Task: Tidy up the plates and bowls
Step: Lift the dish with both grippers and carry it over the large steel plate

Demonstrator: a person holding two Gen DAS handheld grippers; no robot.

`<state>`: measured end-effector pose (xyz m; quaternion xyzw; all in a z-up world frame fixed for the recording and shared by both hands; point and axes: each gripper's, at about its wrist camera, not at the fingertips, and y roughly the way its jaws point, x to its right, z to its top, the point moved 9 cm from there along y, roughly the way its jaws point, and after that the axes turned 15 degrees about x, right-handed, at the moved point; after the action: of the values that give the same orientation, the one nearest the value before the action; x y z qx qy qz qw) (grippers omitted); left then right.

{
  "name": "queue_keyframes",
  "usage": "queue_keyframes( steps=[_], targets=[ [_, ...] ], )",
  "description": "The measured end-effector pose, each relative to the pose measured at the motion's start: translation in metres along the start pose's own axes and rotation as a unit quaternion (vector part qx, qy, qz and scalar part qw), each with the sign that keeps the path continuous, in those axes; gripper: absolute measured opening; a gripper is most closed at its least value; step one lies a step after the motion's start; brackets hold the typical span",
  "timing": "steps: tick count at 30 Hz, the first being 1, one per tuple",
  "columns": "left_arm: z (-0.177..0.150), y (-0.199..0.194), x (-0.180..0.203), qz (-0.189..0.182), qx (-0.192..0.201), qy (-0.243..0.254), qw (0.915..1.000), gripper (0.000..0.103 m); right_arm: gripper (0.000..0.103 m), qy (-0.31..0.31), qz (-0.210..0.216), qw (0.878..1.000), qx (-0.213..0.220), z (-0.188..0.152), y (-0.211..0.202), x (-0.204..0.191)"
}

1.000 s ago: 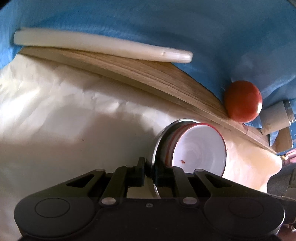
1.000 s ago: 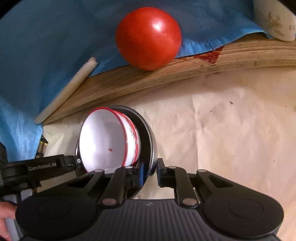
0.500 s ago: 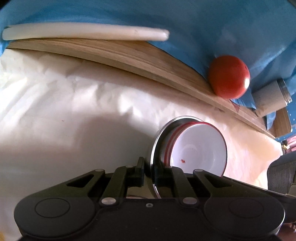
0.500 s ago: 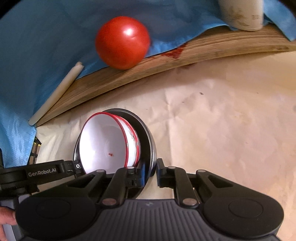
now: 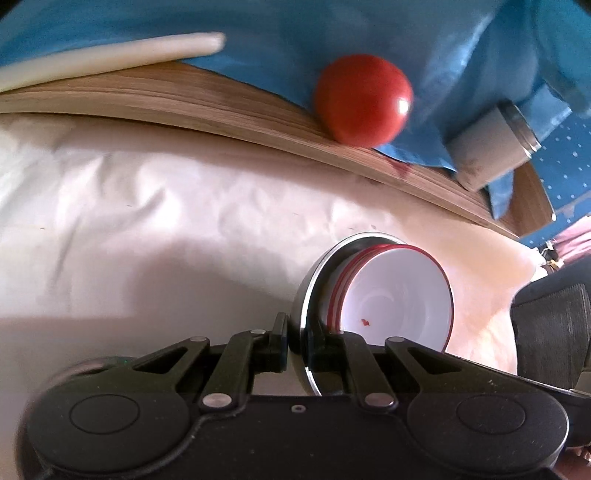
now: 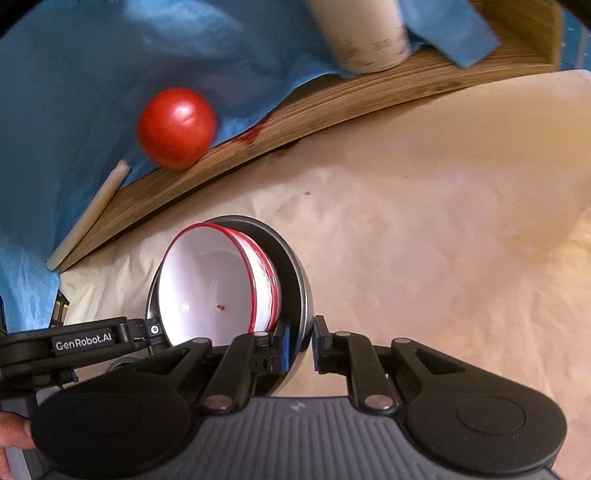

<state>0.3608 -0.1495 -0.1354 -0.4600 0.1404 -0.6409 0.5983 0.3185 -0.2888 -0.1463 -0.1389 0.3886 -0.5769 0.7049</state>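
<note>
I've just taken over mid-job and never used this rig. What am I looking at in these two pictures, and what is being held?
No robot arm here: a person carries a two-finger claw in each hand, each with a camera looking along its fingers. One picture is from the left claw, the other from the right claw. Both are shut on the rim of a metal bowl, from opposite sides. Red-rimmed white bowls are nested inside. Below lies cream paper; behind it, a wooden board, a tomato, a blue cloth.

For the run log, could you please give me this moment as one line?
left gripper: shut on metal bowl rim | right gripper: shut on opposite rim | red-rimmed bowls: nested inside | tomato: on wooden board
</note>
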Motion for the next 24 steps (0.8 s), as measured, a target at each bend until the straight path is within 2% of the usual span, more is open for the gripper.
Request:
queue_keyframes(
  steps=[6, 14, 24],
  targets=[
    [-0.005, -0.005, 0.017, -0.006, 0.011, 0.004, 0.9999, 0.008, 0.014, -0.002, 0.003, 1.000, 0.014, 0.005, -0.012, 0.011],
    [-0.013, -0.023, 0.019, 0.001, 0.027, -0.003, 0.9996, 0.008, 0.014, -0.019, 0.025, 0.999, 0.013, 0.005, -0.024, 0.012],
    [-0.025, -0.055, 0.009, 0.035, 0.059, -0.036, 0.9970, 0.009, 0.014, -0.061, 0.073, 0.995, -0.002, 0.001, -0.032, -0.004]
  ],
)
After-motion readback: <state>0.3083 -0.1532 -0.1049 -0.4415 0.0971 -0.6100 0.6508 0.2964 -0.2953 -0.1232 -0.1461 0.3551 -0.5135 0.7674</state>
